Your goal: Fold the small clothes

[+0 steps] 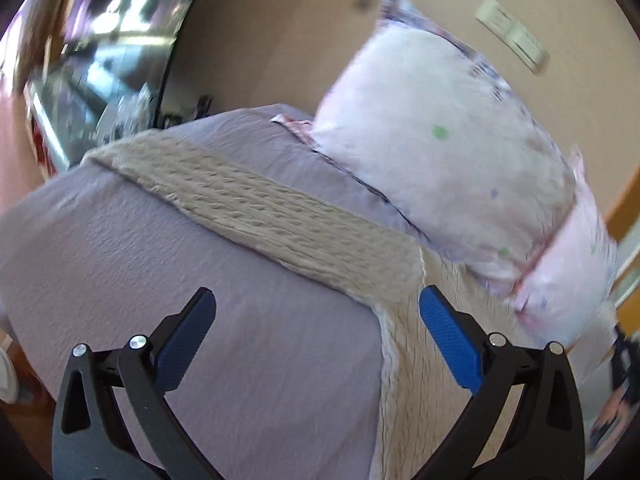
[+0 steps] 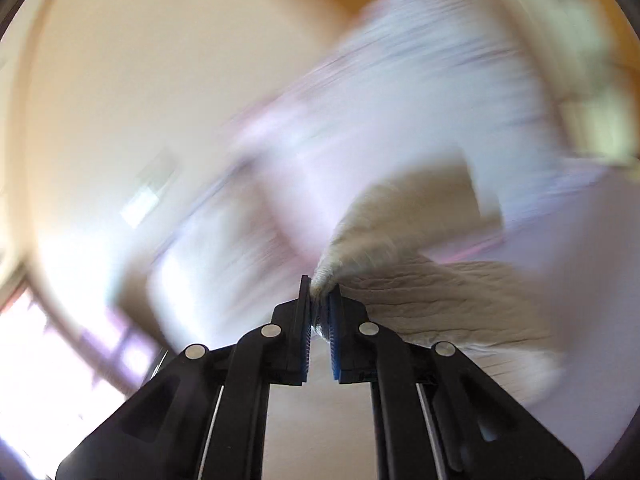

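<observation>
A beige cable-knit sweater [image 1: 280, 220] lies on a lilac bedspread [image 1: 160, 248], one sleeve stretched to the far left and the body running down at the right. My left gripper [image 1: 316, 304] is open and empty, hovering just above the bed beside the sweater's edge. In the right wrist view, my right gripper [image 2: 320, 292] is shut on a bunched part of the sweater [image 2: 420, 288] and holds it up off the bed. That view is heavily blurred.
A white pillow [image 1: 460, 152] with small coloured prints leans at the head of the bed, right behind the sweater. A beige wall with a switch plate [image 1: 512, 32] stands behind it. A mirror [image 1: 100, 60] is at the far left.
</observation>
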Demonstrator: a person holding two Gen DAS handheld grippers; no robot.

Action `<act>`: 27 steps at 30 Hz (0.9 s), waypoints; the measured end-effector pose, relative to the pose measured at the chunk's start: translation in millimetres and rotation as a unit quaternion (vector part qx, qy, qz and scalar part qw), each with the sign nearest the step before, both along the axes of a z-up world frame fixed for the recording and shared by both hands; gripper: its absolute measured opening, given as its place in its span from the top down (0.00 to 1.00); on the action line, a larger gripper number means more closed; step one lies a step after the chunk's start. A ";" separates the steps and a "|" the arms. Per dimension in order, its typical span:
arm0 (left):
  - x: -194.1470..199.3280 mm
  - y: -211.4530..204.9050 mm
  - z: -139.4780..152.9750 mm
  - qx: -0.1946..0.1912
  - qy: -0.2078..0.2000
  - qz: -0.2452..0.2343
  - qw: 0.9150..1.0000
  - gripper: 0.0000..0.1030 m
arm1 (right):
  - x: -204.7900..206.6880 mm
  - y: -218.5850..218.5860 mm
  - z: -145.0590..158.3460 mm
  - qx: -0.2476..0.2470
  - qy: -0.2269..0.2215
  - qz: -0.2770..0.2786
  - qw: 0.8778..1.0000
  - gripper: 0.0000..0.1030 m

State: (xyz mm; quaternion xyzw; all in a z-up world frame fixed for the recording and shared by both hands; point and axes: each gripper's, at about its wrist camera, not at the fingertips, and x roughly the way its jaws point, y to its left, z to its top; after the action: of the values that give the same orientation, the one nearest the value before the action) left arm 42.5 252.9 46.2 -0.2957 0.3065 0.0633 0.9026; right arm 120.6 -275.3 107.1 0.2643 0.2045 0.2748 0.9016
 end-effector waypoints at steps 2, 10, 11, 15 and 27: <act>5.8 24.2 -5.5 -0.047 0.003 0.019 0.999 0.11 | 13.7 56.5 -9.9 -0.018 0.031 0.095 0.995 0.52; 23.5 113.8 -23.8 -0.119 0.027 0.114 0.986 0.16 | -2.2 25.1 -25.7 -0.015 0.034 0.055 0.998 0.32; 25.5 123.9 -26.9 -0.128 0.031 0.125 0.983 0.19 | -9.4 10.6 -26.4 -0.017 0.035 0.034 0.999 0.32; 28.3 169.3 -44.7 -0.182 0.028 0.175 0.967 0.28 | -27.2 -34.0 -40.3 -0.020 0.039 -0.022 0.999 0.27; 37.0 216.6 -62.0 -0.249 0.023 0.230 0.940 0.93 | -60.9 -65.9 -64.3 -0.008 0.034 -0.068 0.997 0.22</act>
State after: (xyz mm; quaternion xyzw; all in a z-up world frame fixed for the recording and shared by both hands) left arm 79.4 469.5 -15.8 -0.5719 0.2566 0.1978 0.7537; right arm 59.7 -341.2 42.8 0.2796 0.2184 0.2021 0.9129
